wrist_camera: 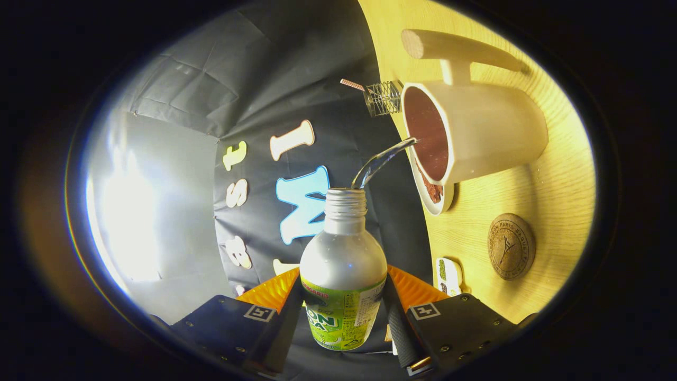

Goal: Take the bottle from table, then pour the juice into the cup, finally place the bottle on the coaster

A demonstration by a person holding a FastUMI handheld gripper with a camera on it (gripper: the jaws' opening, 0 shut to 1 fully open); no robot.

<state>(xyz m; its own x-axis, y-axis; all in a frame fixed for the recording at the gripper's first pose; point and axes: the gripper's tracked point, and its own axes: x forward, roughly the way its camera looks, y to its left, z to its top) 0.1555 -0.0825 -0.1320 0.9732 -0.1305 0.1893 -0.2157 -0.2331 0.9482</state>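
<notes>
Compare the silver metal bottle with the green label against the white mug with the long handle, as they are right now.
The silver metal bottle with the green label sits between the gripper fingers, both pressing it; the white mug with the long handle stands free on the light wooden table. The bottle is narrow-necked and uncapped, giving out a clear stream; the mug is wide-mouthed and takes it in. The bottle has no handle. Both are open-topped.

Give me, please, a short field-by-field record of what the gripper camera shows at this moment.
stage: pouring under way
gripper: shut on bottle, both fingers pressing its sides
bottle: uncapped, tipped toward the cup
stream: running from the bottle mouth into the cup
cup: white, handled, on the wooden table
coaster: round, bare, beside the cup
</notes>
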